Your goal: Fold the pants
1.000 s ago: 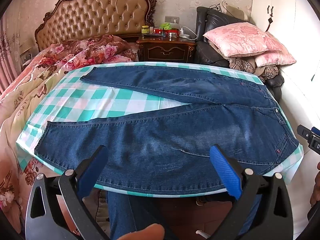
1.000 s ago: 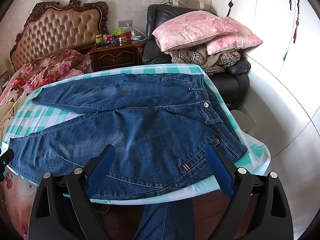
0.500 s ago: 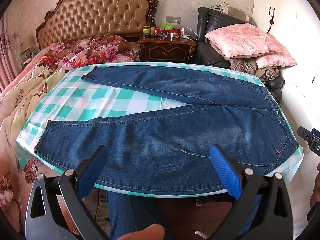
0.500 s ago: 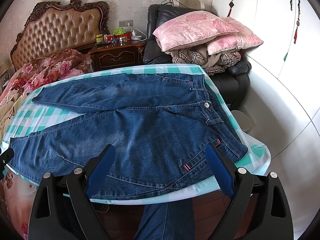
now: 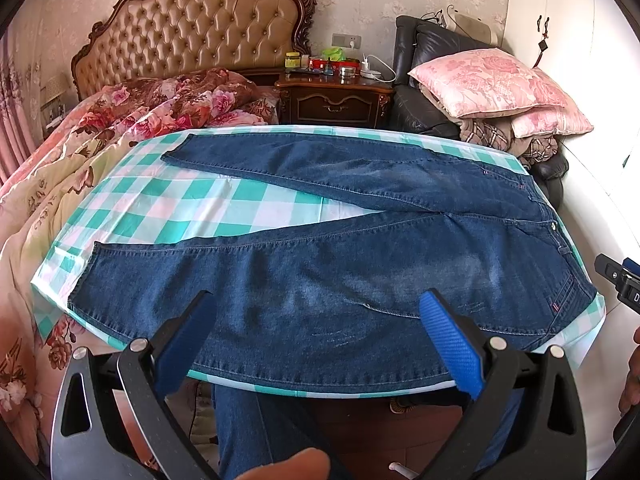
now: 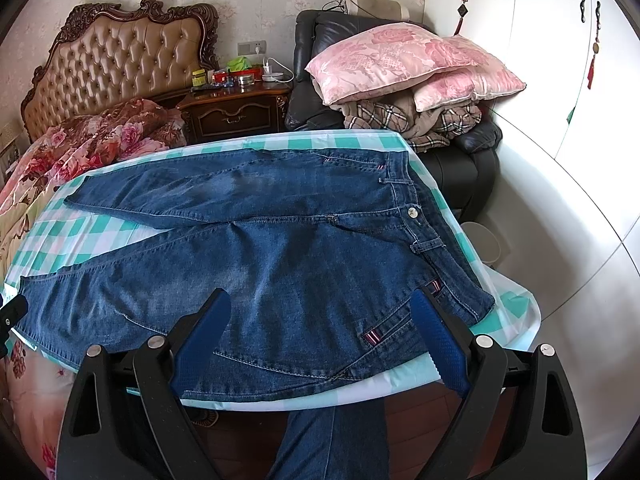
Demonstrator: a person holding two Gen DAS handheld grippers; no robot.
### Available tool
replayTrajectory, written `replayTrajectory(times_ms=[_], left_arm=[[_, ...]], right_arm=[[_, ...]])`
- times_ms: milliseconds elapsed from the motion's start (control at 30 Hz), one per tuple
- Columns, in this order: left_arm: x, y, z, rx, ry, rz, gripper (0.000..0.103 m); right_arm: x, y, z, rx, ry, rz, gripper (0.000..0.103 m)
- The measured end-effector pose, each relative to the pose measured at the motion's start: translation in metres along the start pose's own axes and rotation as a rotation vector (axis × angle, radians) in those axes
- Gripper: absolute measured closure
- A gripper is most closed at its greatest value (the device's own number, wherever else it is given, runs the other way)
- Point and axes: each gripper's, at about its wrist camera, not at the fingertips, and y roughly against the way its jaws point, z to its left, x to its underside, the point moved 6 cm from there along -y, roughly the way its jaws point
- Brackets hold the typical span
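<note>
Dark blue jeans (image 5: 360, 264) lie flat and spread on a table with a green and white checked cloth (image 5: 168, 204), legs apart toward the left, waistband at the right. They also show in the right wrist view (image 6: 280, 264), with the waist button (image 6: 412, 212) at the right. My left gripper (image 5: 316, 312) is open and empty, held above the near leg at the table's front edge. My right gripper (image 6: 320, 304) is open and empty, above the near hip and pocket. Part of the right gripper (image 5: 620, 284) shows at the right edge of the left wrist view.
A bed with a floral quilt (image 5: 120, 120) and tufted headboard (image 5: 192, 32) stands left of the table. A dark nightstand (image 5: 336, 96) is behind. A black armchair with pink pillows (image 5: 492, 80) sits at the back right. White wardrobe doors (image 6: 560, 60) line the right wall.
Both views have shifted only slightly. The jeans lie as before and both grippers stay open.
</note>
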Motion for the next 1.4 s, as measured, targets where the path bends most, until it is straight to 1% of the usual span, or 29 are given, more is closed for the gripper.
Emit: replayTrajectory(times_ms=[1233,1300,1400], left_arm=[[-0.001,-0.002,0.000,0.004,0.003,0.000,0.001],[-0.001,-0.002,0.000,0.004,0.003,0.001,0.001],[0.002,-0.006,0.002,0.004,0.010,0.008,0.002]], right_arm=[[0.000,-0.002,-0.003,0.004,0.003,0.005,0.015],[0.000,-0.005,-0.004,-0.007,0.000,0.011,0.015],[-0.008,-0.014,-0.014,-0.061,-0.041,0.036,0.015]])
